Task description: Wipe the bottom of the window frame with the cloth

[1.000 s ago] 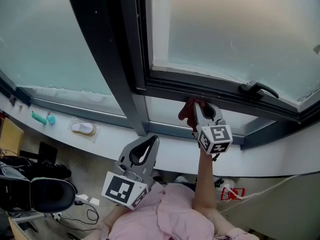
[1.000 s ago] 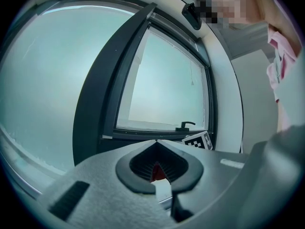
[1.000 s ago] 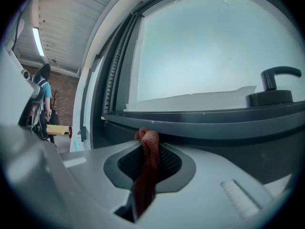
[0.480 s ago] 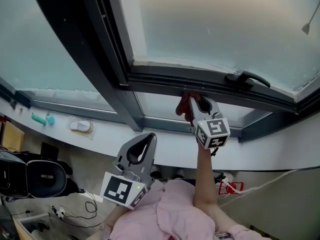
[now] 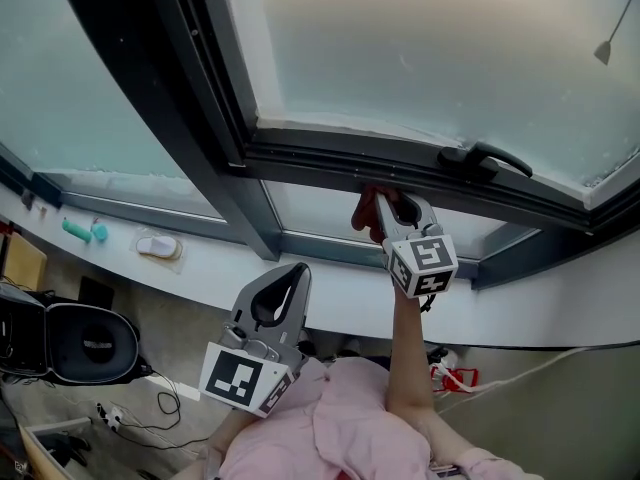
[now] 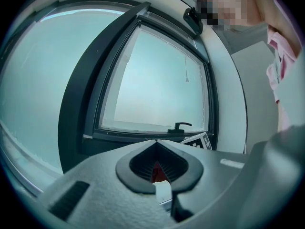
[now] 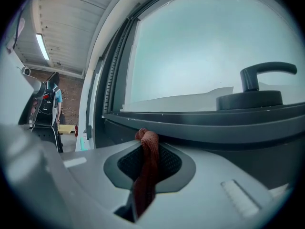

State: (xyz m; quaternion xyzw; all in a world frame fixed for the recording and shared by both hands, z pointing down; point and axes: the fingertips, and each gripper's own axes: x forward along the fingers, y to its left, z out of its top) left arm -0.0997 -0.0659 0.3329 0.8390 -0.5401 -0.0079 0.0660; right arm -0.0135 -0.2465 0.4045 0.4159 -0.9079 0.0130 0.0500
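While the right claw [image 5: 388,204] grips the cloth [image 5: 365,213] against the left-to-right window frame [image 5: 320,161], the left claw [image 5: 292,272] hangs closed and empty.

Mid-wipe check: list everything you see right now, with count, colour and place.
window frame: one, dark grey, spanning the top
window handle: one, black, on the frame's bottom rail, right of the cloth
cloth: one, red, at the bottom rail
sill: one, white, below the frame
teal items: two, teal, sill's far left
wrapped object: one, white, sill, beside the teal items
left gripper: one, grey, shut, empty, held low
right gripper: one, grey, shut on the cloth
shirt: one, pink, bottom centre
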